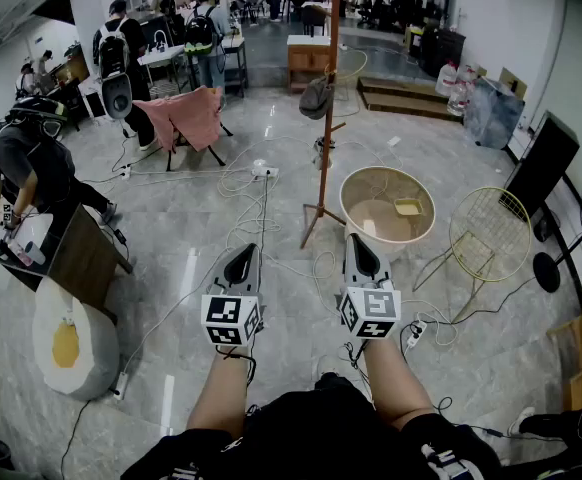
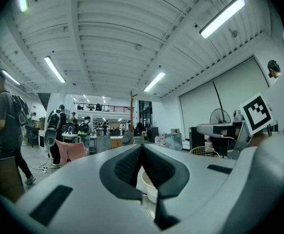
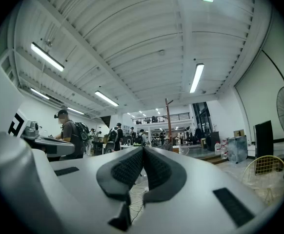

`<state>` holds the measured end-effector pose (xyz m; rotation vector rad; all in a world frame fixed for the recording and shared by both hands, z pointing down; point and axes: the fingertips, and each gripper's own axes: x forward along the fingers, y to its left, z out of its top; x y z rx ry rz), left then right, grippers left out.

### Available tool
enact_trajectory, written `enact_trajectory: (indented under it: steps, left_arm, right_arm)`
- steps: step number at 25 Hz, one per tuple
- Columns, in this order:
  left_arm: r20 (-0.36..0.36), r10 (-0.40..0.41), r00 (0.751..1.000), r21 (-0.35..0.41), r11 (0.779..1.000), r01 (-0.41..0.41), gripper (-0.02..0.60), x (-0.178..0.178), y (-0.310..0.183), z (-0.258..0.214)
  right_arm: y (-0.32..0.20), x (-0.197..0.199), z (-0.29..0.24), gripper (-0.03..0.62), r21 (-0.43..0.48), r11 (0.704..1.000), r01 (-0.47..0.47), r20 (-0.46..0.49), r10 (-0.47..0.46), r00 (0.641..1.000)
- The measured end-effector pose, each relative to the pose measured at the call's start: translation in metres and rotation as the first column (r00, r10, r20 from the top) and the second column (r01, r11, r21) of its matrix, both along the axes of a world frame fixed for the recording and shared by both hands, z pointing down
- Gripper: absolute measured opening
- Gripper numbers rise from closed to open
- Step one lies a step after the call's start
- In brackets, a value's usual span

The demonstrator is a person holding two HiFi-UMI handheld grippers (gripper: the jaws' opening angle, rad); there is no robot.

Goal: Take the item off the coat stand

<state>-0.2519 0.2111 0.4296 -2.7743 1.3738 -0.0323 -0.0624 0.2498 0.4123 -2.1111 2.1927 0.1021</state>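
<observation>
Ok, both grippers idle. Left gripper [image 1: 243,258]: jaws closed on each other, nothing between them, as the left gripper view [image 2: 142,147] shows. Right gripper [image 1: 357,250]: same, pads pressed flat together, empty [image 3: 143,150]. Both sit low at 6 o'clock in the head view, side by side, tips pointing toward 12.

Coat stand [image 1: 332,98] is upright on the floor [image 1: 171,228] at 12 o'clock from the grippers, well apart from both. Grey hat [image 1: 316,98] hangs on the 9 o'clock side of the pole, upper part, neither gripper near it.

Round tan tub [image 1: 371,180] is on the floor at 4 o'clock of the stand's base, just beside it. Yellow wire chair [image 1: 489,233] is at 3 o'clock of the tub. Pink cloth [image 1: 184,116] is draped over a frame at 9 o'clock of the stand. White cables [image 1: 246,183] loop across the floor between grippers and stand. Egg-shaped cushion [image 1: 69,340] is at 8 o'clock of the left gripper.
</observation>
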Motion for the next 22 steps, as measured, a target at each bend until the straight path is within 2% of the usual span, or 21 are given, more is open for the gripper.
enact_trajectory:
  steps: [12, 22]
  left_arm:
    - [-0.009, 0.000, 1.000, -0.018, 1.000, 0.000, 0.012, 0.033, -0.050, 0.005]
    - [-0.037, -0.018, 0.999, -0.032, 0.999, 0.017, 0.012, 0.101, -0.131, -0.011]
  right_arm:
    - [-0.052, 0.030, 0.008, 0.017, -0.019, 1.000, 0.000, 0.008, 0.001, 1.000]
    - [-0.136, 0.094, -0.007, 0.017, -0.021, 0.999, 0.036, 0.014, -0.035, 0.999]
